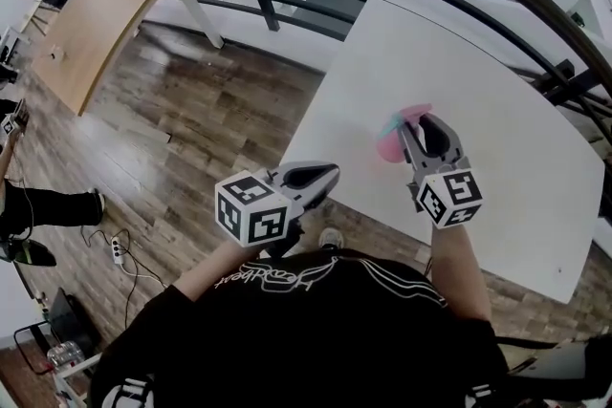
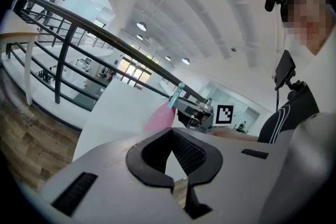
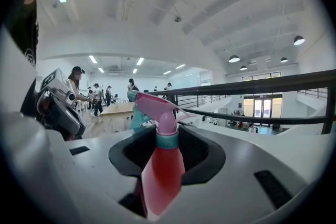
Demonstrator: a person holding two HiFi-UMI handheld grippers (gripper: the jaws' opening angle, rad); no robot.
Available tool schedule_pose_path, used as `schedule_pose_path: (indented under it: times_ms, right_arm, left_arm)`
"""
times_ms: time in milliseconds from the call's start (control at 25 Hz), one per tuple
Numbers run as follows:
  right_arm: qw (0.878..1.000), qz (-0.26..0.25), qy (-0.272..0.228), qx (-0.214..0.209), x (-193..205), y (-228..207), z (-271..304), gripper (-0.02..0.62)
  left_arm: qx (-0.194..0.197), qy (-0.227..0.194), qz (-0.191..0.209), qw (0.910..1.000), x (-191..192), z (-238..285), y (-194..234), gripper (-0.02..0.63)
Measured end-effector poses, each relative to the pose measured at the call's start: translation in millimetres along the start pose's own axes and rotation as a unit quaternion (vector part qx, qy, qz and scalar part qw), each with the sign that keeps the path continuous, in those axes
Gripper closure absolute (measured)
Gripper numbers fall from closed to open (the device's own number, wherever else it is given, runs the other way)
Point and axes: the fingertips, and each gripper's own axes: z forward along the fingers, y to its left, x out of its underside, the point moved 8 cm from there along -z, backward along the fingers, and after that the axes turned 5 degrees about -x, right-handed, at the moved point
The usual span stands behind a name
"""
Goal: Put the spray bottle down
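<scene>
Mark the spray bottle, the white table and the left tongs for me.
spray bottle (image 3: 159,176): right gripper view, on its red body.
white table (image 1: 459,62): head view, on its bare top.
left tongs (image 2: 172,131): left gripper view, where the tips meet.

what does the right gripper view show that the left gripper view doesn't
Only the right gripper view: the right gripper shut on the spray bottle, showing its teal collar and pink trigger. Only the left gripper view: the left gripper with jaws together on nothing, the white table, and the right gripper's marker cube. Both: the spray bottle and the black railing.
</scene>
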Motion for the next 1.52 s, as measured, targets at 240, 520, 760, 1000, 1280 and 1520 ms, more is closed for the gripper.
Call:
schedule_pose_path:
  times_ms: [240, 520, 760, 1000, 1280, 1520]
  right_arm:
    - [1.0, -0.009, -0.012, 0.008, 15, -12, 11, 0.46]
    - [0.999, -0.022, -0.032, 0.022, 26, -13, 13, 0.46]
    - [0.998, -0.029, -0.04, 0.026, 31, -11, 12, 0.46]
    - [0.998, -0.034, -0.036, 0.029, 32, -8, 7, 0.459]
    - [0.998, -0.028, -0.034, 0.037, 33, -10, 6, 0.459]
    - [0.998, -0.03, -0.022, 0.047, 33, -6, 1, 0.459]
  left_arm:
    - [-0.01, -0.002, -0.007, 0.9999, -6, 9, 11, 0.603]
    - [-0.026, -0.002, -0.004, 0.9997, -7, 16, 29, 0.603]
    - [-0.031, -0.003, -0.007, 0.9995, -8, 19, 37, 0.603]
    - [-0.035, -0.001, -0.003, 0.9994, -8, 16, 36, 0.603]
    - [-0.034, 0.004, -0.004, 0.9994, -9, 13, 35, 0.603]
    - [-0.03, 0.005, -0.007, 0.9995, -5, 8, 32, 0.603]
